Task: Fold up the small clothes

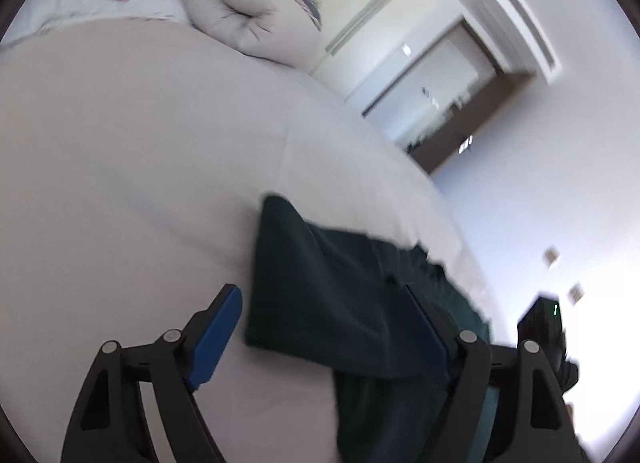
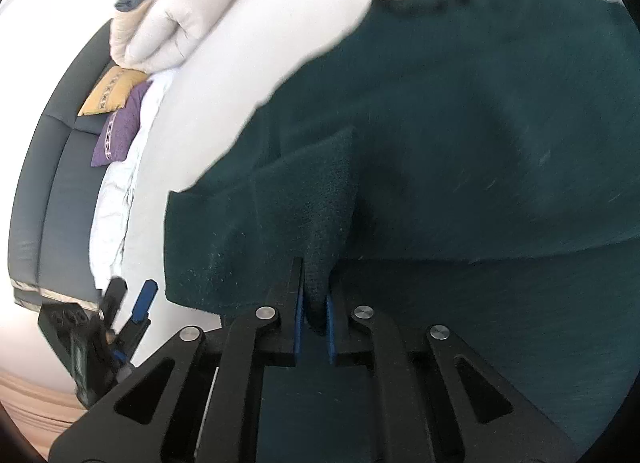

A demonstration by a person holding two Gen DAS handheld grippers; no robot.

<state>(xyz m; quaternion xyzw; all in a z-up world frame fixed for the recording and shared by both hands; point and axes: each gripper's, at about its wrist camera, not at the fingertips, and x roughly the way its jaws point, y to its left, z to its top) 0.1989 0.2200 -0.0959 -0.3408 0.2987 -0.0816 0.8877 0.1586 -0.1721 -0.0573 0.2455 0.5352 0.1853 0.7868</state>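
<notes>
Right gripper pinches garment (seemingly) — taut.

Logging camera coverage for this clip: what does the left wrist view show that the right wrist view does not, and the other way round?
Only the left wrist view: the left gripper head-on, jaws open, with an edge of the dark green garment between them but not pinched, plus a white wall and a doorway.

Only the right wrist view: the right gripper shut on a pinched fold of the garment, and a dark headboard.

Both: the garment, the white bed cover, the folded duvet, the yellow and purple cushions.
</notes>
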